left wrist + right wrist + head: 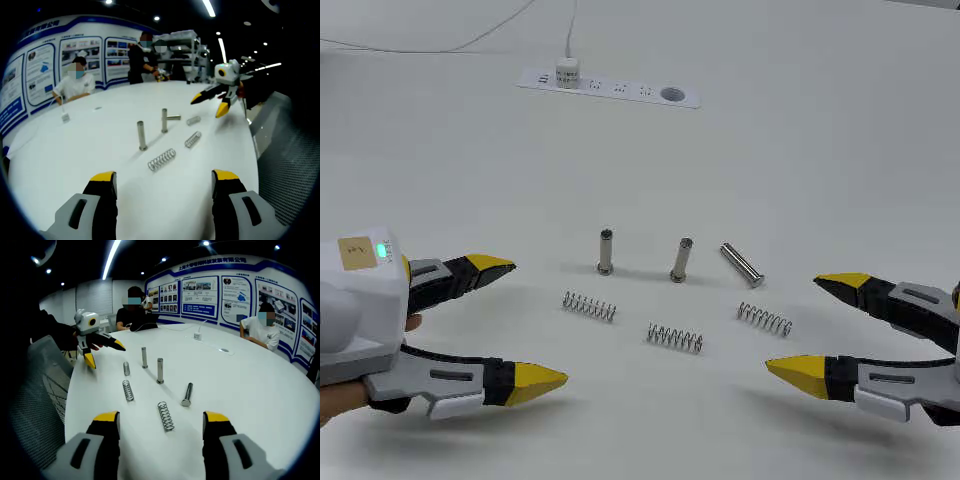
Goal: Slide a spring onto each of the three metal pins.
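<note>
Left gripper point(536, 322) is over at the left side of the table point(800, 180), jaws spread wide, nothing between them, tips off the surface as far as I can tell. Then the left pin point(606, 251), standing upright, with the left spring point(589, 306) lying just in front of it. Middle pin point(681, 259) is upright too, and the middle spring point(674, 338) lies in front of it, a bit nearer me. Right pin point(742, 265) is lying flat, with the right spring point(764, 319) close by but not touching it. All 3 springs are loose on the table. Right gripper point(792, 323) is at the far right, gaping just as wide, empty, tips pointing in toward the springs.
</note>
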